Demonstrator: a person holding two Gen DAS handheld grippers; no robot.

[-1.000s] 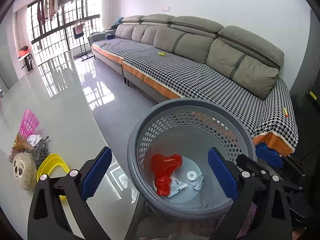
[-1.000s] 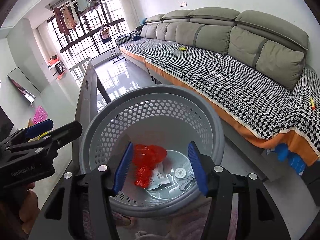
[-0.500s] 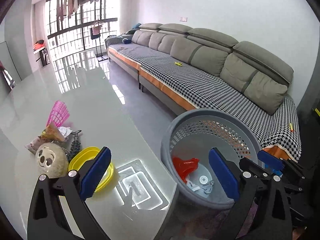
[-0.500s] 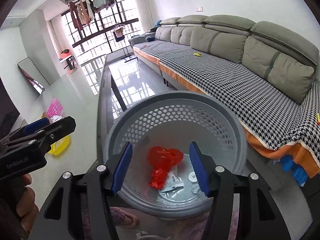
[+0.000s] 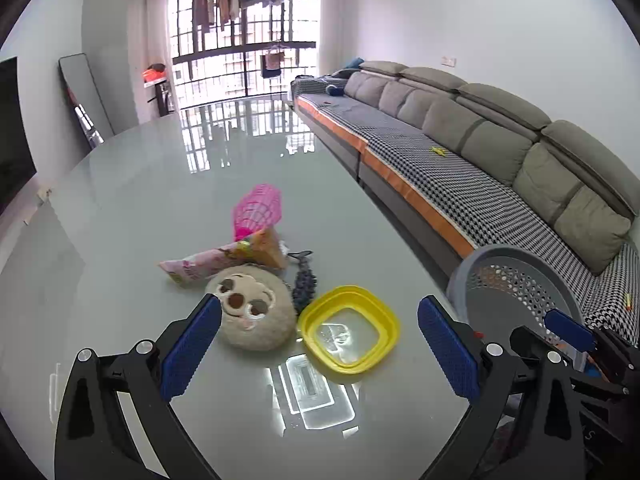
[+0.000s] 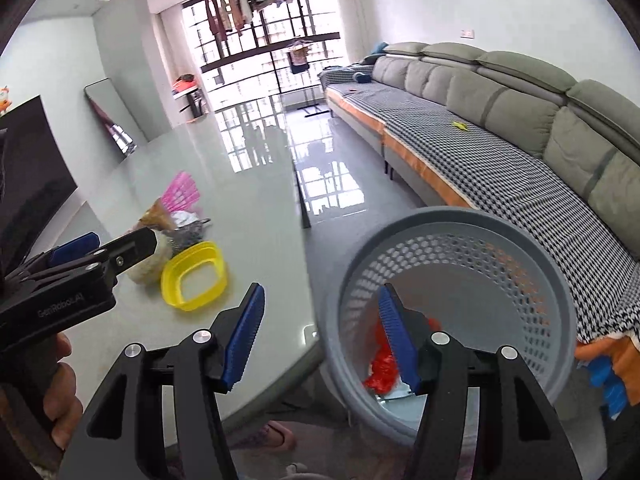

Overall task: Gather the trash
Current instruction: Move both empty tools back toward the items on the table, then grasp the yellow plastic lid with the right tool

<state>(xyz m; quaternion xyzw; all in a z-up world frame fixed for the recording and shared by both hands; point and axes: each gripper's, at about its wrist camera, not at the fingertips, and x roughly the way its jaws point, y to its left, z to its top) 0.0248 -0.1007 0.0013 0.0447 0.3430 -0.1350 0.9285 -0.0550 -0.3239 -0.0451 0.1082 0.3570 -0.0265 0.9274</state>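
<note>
My left gripper [image 5: 320, 352] is open and empty above the grey glossy table [image 5: 160, 200], facing a yellow square bowl [image 5: 349, 334], a round plush face [image 5: 250, 308], a pink snack wrapper [image 5: 200, 266] and a pink mesh basket [image 5: 258, 210]. My right gripper [image 6: 320, 336] is open and empty at the table's edge, beside the grey perforated trash basket [image 6: 460, 280], which holds red crumpled trash [image 6: 384, 368]. The basket also shows in the left wrist view [image 5: 516, 280]. The left gripper shows in the right wrist view [image 6: 80, 268].
A dark beaded item [image 5: 304, 280] lies between the plush and the bowl. A long grey sofa [image 5: 480, 152] with a checked cover runs along the right wall. The table edge [image 6: 304, 220] drops to the floor beside the basket. A mirror [image 5: 86, 100] leans on the left wall.
Both grippers have swung left, away from the trash basket toward the table. The left one now faces the clutter on the table. Both stay open and empty.
</note>
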